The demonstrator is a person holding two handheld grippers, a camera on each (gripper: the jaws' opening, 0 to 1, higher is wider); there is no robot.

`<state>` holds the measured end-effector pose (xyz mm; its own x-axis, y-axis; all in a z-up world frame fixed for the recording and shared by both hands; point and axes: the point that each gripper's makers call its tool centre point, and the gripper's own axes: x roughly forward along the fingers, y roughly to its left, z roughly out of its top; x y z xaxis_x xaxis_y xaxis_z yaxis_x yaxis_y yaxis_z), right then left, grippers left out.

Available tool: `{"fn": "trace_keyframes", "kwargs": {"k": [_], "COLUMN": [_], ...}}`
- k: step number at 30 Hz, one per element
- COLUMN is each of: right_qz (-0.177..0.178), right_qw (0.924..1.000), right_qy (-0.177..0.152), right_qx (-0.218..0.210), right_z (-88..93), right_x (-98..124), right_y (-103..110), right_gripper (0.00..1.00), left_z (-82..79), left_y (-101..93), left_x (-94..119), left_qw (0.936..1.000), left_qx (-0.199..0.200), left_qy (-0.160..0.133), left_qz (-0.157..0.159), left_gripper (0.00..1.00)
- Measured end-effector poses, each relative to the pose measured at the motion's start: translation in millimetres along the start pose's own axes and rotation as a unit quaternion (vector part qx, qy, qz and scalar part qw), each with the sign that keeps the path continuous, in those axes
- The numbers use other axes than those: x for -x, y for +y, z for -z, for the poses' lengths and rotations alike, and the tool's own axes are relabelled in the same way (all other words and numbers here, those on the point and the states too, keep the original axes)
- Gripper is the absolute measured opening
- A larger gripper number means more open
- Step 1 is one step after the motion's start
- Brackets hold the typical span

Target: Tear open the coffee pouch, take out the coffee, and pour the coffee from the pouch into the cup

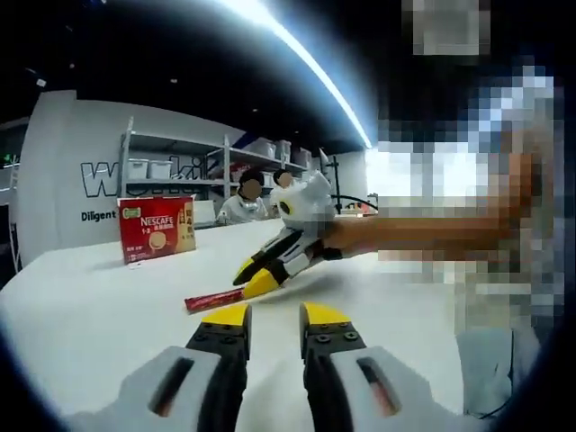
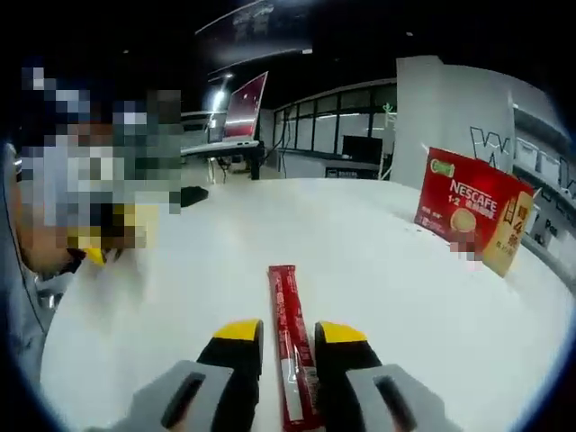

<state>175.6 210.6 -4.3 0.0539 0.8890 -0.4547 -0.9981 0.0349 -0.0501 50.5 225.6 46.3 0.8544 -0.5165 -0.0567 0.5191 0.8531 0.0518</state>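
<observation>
1. Coffee stick pouch (image 2: 290,346) lies flat on the white desk (image 2: 378,270), running lengthwise between the right gripper (image 2: 289,331) jaws in the right gripper view. Yellow-tipped jaws stand apart, one on each side of the pouch, close to its edges; cannot tell if they touch it. Not clamped.
2. In the left gripper view the pouch (image 1: 213,299) lies on the desk (image 1: 90,306) just beyond the left gripper (image 1: 274,315), ahead of its left jaw. Left jaws stand apart, nothing between them.
3. Right gripper (image 1: 256,274) shows in the left gripper view, coming in from the right, angled down toward the desk, yellow tips low at the pouch's far end. A forearm (image 1: 423,236) reaches out behind it, roughly level.
4. Pouch: long, narrow, red, with a paler strip and small print along it, looks sealed, flat.
5. Red Nescafe box (image 2: 468,220) stands upright on the desk, well beyond the pouch and to its right in the right gripper view; same box (image 1: 157,229) sits beyond the pouch in the left gripper view.
6. People (image 1: 243,202) sit beyond the desk's far edge, behind the box.
</observation>
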Motion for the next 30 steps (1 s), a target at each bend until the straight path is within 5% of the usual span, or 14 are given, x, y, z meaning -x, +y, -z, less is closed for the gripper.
{"fn": "trace_keyframes", "kwargs": {"k": [8,14,16,17,20,23,30], "right_qz": [0.027,0.117,0.131,0.136,0.155,0.169,0.185], "right_qw": [0.999,0.9904,0.9861,0.9837,0.9753,0.9676,0.9498], "right_qy": [0.009,-0.052,-0.073,-0.087,-0.117,-0.143,-0.2], "right_qx": [-0.034,0.053,0.073,0.08,0.104,0.121,0.155], "right_z": [7.6,-27.8,-39.2,-43.0,-58.0,-69.3,-97.4], "right_x": [1.0,39.4,50.9,51.2,68.4,82.9,112.0], "right_y": [0.0,28.5,46.4,34.3,62.8,89.3,125.8], "right_gripper": [0.11,0.1,0.1,0.1,0.1,0.1,0.1], "left_z": [1.8,-1.9,-4.7,-6.0,-14.7,-34.7,-71.8], "left_y": [-0.8,8.1,12.5,15.0,16.6,6.0,-23.1], "left_x": [-1.1,0.4,0.9,1.3,2.5,8.3,16.0], "left_qw": [1.0,0.9999,0.9993,0.9989,0.9969,0.9845,0.9702], "left_qx": [-0.001,0.015,0.032,0.043,0.07,0.159,0.205], "left_qy": [0.005,-0.005,-0.011,-0.014,-0.031,-0.073,-0.126], "left_qz": [0.004,-0.008,-0.014,-0.017,-0.019,-0.005,0.027], "left_gripper": [0.24,0.24,0.24,0.24,0.24,0.24,0.24]}}
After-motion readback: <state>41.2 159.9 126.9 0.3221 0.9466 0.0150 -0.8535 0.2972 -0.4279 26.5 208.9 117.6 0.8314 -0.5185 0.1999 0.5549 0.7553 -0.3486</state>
